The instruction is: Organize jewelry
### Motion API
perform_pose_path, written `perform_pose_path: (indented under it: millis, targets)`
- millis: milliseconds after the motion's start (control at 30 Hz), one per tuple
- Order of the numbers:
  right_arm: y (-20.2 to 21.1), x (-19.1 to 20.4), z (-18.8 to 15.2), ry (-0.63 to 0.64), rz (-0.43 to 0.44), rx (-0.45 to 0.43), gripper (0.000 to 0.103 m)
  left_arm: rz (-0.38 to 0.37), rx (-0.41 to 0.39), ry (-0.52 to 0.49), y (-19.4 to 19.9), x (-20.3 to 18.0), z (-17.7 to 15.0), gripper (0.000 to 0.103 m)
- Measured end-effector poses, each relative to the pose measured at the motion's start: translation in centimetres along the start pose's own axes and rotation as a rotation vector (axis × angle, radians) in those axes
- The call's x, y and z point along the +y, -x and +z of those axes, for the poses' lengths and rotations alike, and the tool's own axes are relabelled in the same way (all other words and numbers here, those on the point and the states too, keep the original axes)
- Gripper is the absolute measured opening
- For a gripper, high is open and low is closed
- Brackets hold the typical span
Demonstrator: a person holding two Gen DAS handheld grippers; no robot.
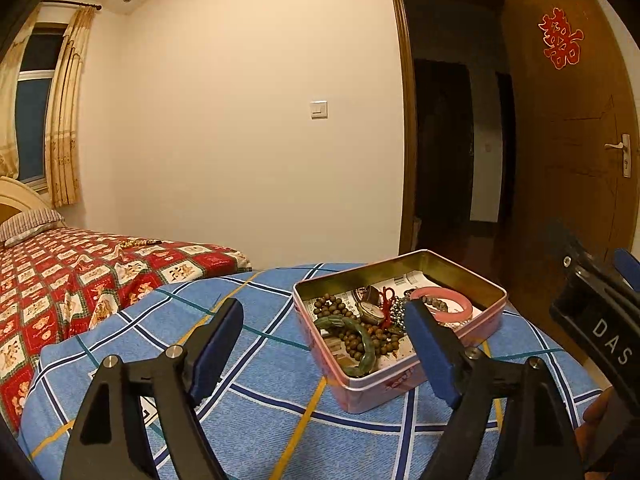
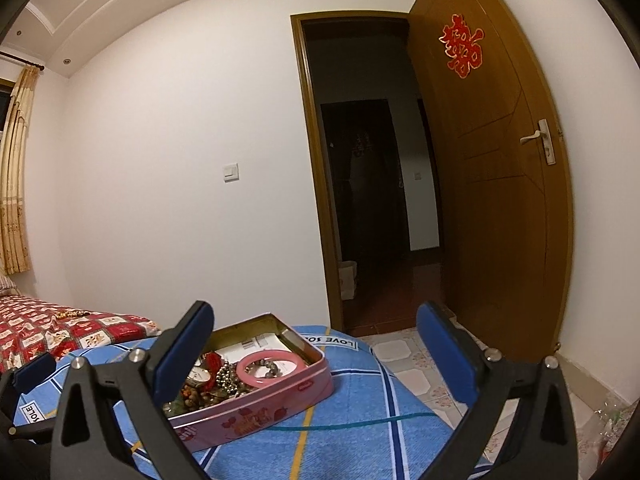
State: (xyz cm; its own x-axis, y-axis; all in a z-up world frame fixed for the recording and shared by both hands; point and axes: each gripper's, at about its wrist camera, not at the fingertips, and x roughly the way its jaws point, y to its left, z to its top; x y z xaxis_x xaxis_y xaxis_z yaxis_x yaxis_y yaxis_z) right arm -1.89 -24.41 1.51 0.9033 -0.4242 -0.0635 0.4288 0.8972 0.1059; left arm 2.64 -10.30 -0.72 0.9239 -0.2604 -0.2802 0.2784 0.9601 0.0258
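- Left wrist view: left claw (image 1: 322, 346) spread wide, nothing between its blue pads; pads hover over the blue plaid quilt (image 1: 256, 364).
- Pink tin (image 1: 372, 388) sits open on the quilt, just ahead and right of centre; the right-hand pad overlaps its near right wall in this view.
- Tin contents: green bangle (image 1: 362, 344), brown bead strand (image 1: 340, 308), pink bangle (image 1: 460, 304), watch face (image 1: 370, 311), red ornament (image 1: 387, 300), all on printed paper.
- Right claw (image 2: 314, 344) also fully spread and empty; its left-hand pad hides the tin's near left end in the right wrist view.
- Second bead strand (image 1: 136, 244) lies well apart on the red patterned bedspread (image 1: 48, 280).
- Behind: light switch (image 1: 319, 109), open wooden door (image 1: 568, 120) with red paper-cut (image 1: 560, 38), tiled floor (image 2: 412, 364).
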Motion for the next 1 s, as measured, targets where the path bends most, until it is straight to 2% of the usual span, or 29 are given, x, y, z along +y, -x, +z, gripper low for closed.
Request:
perform_pose_path:
  millis: [1000]
  targets:
    - [0.11, -0.29, 0.19, 0.0, -0.002, -0.001, 0.103, 0.002, 0.0, 0.001, 0.03, 0.04, 0.01, 0.084]
